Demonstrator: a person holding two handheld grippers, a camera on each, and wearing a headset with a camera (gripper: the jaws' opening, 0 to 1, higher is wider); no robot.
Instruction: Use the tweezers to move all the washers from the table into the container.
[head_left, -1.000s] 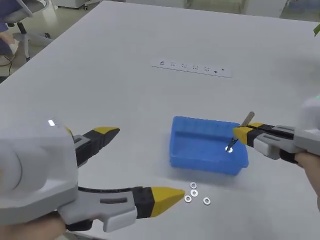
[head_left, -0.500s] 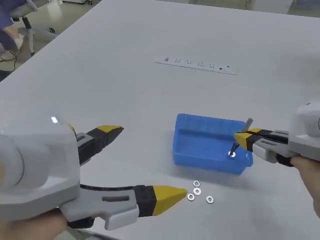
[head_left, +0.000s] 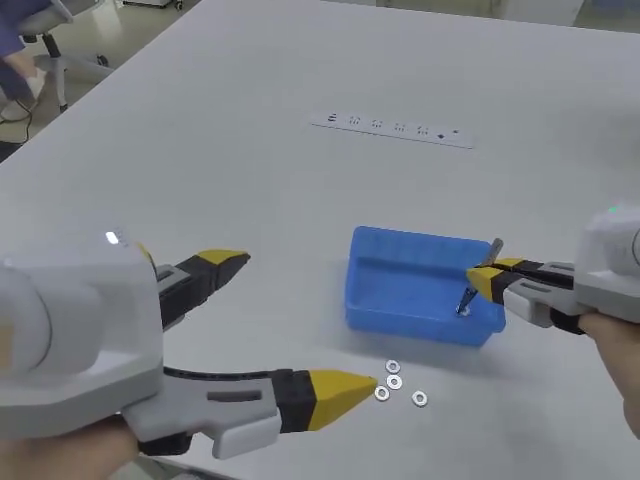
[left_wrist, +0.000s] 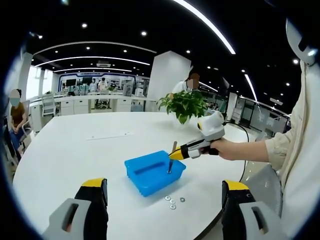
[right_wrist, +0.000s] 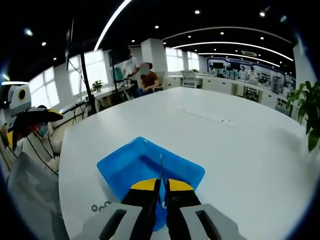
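Blue container (head_left: 400, 322) | right gripper (head_left: 480, 279) jaws clamp tweezers (head_left: 468, 297), tip load unclear | left gripper (head_left: 308, 320) jaws apart

In the blue container (head_left: 410, 322) stand the tweezers (head_left: 468, 297); washers (head_left: 393, 381) lie just in front. Left of it, the worktop (head_left: 250, 180) is open.

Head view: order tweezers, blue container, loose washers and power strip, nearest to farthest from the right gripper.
1. tweezers, in the right gripper
2. blue container, beneath it
3. washers, table's near side
4. power strip, far side
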